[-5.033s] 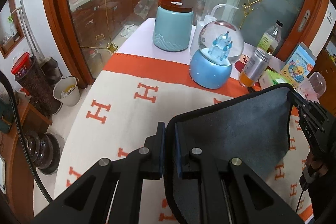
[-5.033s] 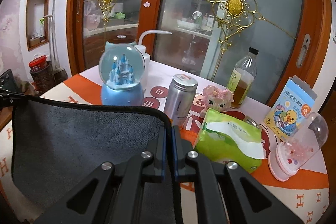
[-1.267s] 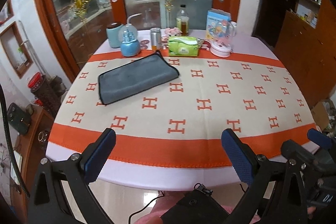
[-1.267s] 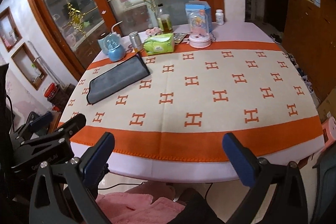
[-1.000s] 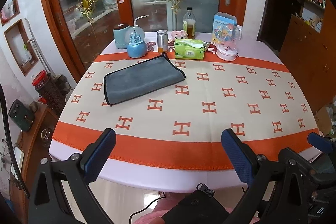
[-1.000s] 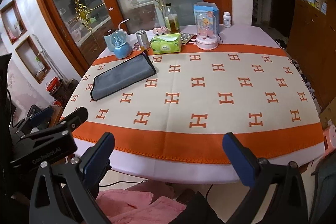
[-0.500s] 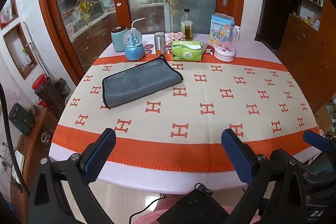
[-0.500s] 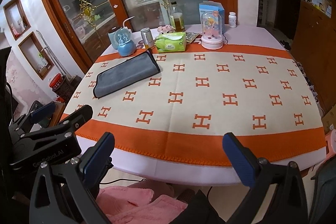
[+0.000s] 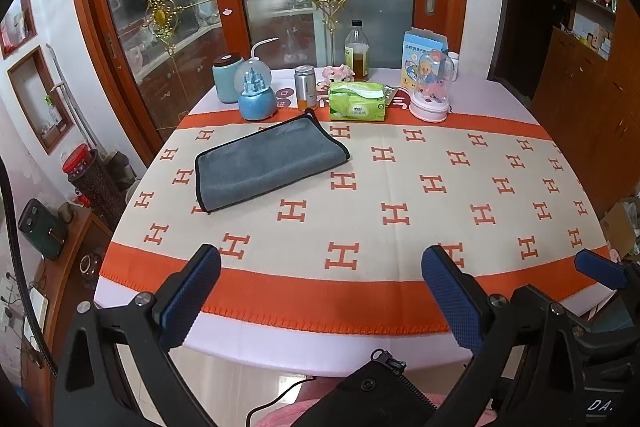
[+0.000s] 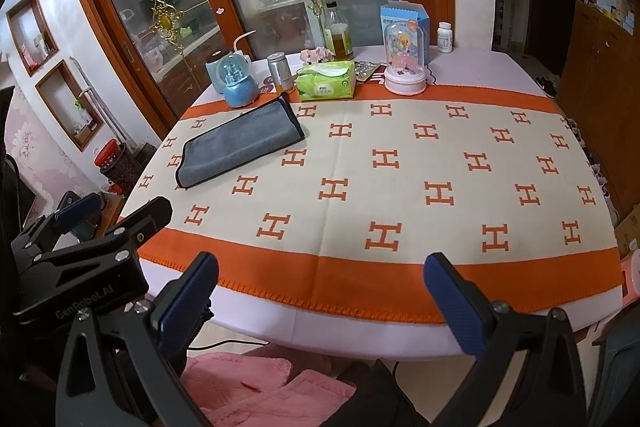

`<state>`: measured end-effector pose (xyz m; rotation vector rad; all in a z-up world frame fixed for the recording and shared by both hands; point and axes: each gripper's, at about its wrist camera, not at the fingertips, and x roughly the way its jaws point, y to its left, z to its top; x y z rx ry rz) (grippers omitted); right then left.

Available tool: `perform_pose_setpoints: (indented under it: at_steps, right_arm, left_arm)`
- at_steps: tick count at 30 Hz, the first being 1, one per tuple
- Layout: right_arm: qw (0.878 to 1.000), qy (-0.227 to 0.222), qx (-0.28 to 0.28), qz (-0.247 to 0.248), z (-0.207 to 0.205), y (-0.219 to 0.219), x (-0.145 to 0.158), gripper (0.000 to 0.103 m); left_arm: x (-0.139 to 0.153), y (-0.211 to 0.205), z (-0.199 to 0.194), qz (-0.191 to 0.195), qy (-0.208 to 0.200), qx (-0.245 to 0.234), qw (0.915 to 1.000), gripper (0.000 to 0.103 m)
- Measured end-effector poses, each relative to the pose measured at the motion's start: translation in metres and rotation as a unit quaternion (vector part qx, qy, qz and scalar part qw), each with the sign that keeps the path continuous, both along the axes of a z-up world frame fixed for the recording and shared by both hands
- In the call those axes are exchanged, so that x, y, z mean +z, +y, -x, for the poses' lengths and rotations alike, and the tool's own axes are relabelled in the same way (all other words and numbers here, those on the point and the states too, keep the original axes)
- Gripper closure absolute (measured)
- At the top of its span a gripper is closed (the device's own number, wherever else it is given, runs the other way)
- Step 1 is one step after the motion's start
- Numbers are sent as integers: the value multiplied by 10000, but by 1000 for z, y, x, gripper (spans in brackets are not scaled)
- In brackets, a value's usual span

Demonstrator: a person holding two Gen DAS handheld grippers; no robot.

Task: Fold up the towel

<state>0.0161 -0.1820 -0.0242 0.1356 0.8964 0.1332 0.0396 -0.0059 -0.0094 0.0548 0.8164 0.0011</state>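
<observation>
A grey towel with a black hem (image 9: 267,160) lies folded flat on the far left part of the table; it also shows in the right wrist view (image 10: 239,142). My left gripper (image 9: 320,297) is open and empty, held off the near table edge, far from the towel. My right gripper (image 10: 320,301) is open and empty too, also off the near edge. The left gripper's body shows at the lower left of the right wrist view (image 10: 88,251).
The table wears a cream cloth with orange H marks (image 9: 396,183). Along its far edge stand a blue snow globe (image 9: 256,95), a teal jar (image 9: 227,77), a metal can (image 9: 305,87), a green tissue pack (image 9: 357,102), a bottle (image 9: 356,53) and a pink dome toy (image 9: 431,87). Glass doors stand behind.
Five seconds ago both grippers were shut on the towel's edge. Now both are open and drawn back past the near table edge. The towel lies flat and still.
</observation>
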Motion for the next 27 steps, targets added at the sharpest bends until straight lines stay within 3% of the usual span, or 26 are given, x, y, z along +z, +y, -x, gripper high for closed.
perform_pose_setpoints:
  at_steps: [27]
  right_arm:
    - [10000, 50, -1, 15, -6, 3, -8, 0]
  left_arm:
    - [-4, -4, -11, 32, 37, -62, 10000, 3]
